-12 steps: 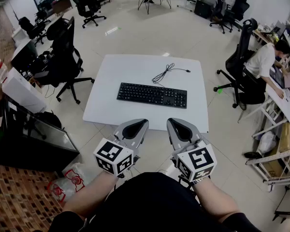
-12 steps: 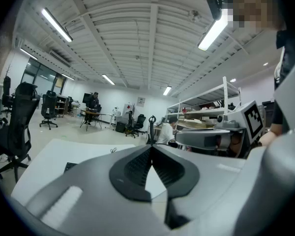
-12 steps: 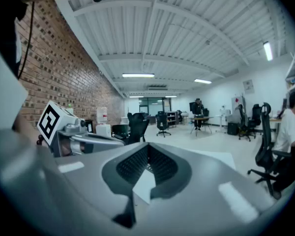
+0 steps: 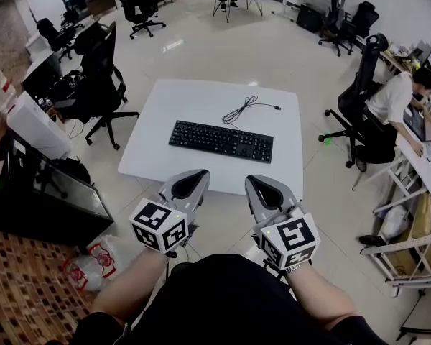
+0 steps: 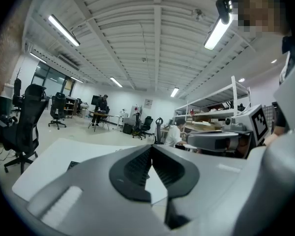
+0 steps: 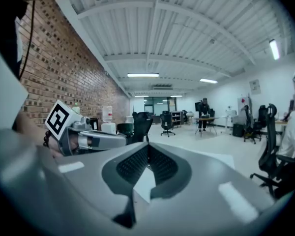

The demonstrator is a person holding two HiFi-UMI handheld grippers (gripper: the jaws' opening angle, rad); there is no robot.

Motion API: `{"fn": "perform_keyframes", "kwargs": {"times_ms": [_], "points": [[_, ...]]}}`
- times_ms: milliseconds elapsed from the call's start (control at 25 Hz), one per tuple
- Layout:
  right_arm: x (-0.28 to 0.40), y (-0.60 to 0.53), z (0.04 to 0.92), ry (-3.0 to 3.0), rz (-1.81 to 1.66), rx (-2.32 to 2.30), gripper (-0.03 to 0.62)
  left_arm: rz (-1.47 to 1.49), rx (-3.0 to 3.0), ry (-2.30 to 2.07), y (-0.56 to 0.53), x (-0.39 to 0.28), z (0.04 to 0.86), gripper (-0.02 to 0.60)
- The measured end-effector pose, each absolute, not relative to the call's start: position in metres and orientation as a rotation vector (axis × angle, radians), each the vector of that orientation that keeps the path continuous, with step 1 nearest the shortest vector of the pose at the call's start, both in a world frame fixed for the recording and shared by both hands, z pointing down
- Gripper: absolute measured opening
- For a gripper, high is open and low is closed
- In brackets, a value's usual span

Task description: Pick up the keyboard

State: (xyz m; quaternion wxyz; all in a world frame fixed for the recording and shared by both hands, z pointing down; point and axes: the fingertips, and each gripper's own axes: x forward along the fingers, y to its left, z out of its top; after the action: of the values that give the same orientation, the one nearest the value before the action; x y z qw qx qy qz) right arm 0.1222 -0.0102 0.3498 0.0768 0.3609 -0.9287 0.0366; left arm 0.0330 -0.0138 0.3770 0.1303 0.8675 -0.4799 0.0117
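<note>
A black keyboard (image 4: 221, 141) lies across the middle of a white table (image 4: 187, 106), its black cable (image 4: 246, 108) coiled behind it. My left gripper (image 4: 191, 175) and right gripper (image 4: 260, 182) hang side by side just off the table's near edge, well short of the keyboard. Both are shut with nothing between the jaws. In the left gripper view my left gripper (image 5: 152, 147) points over the table (image 5: 64, 154), with a corner of the keyboard (image 5: 73, 165) just showing. In the right gripper view my right gripper (image 6: 148, 146) is level and the other gripper's marker cube (image 6: 58, 118) shows at left.
Black office chairs stand round the table: one at the left (image 4: 93, 77), one at the right (image 4: 359, 85) beside a seated person (image 4: 395, 99). A black cabinet (image 4: 43, 192) sits at near left. Desks and shelving (image 4: 416, 164) line the right wall.
Both grippers and the view have shifted slightly; the left gripper has drifted a little left and away from the right one. The keyboard lies where it was.
</note>
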Motion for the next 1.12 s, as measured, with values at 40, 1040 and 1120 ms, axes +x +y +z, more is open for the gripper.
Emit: {"fn": "perform_keyframes", "kwargs": {"times_ms": [40, 1040, 1120], "points": [[0.124, -0.01, 0.35, -2.786, 0.112, 1.073, 0.002, 0.032, 2.514, -1.398, -0.014, 0.035, 0.377, 0.005], [0.074, -0.065, 0.375, -2.776, 0.232, 1.023, 0.002, 0.129, 2.197, -1.458, -0.133, -0.096, 0.464, 0.133], [0.064, -0.079, 0.375, -2.766, 0.244, 1.04, 0.002, 0.158, 2.156, -1.439, -0.156, -0.116, 0.482, 0.137]]}}
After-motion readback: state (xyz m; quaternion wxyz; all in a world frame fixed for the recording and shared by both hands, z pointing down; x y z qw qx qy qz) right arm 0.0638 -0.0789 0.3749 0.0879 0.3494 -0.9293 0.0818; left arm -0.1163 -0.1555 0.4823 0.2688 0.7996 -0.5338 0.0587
